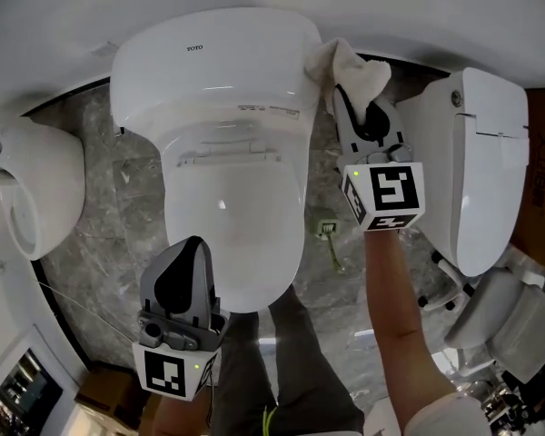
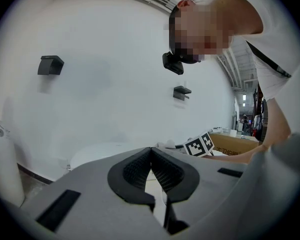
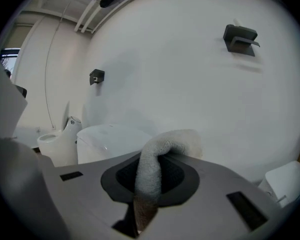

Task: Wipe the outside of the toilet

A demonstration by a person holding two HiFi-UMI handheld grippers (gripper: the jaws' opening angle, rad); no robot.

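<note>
A white toilet (image 1: 220,89) with its lid down fills the middle of the head view; its tank also shows in the right gripper view (image 3: 110,139). My right gripper (image 1: 342,98) is shut on a white cloth (image 1: 350,71), which presses against the right rear corner of the tank. In the right gripper view the cloth (image 3: 155,169) hangs folded between the jaws. My left gripper (image 1: 193,248) hovers above the front of the toilet lid, shut with nothing in it; its tips (image 2: 151,151) meet in the left gripper view.
A second white toilet (image 1: 477,166) stands close at the right, a third white fixture (image 1: 36,189) at the left. The floor (image 1: 100,243) is grey marble. A small green object (image 1: 329,234) lies on the floor between the toilets. A cardboard box (image 2: 235,144) sits beyond.
</note>
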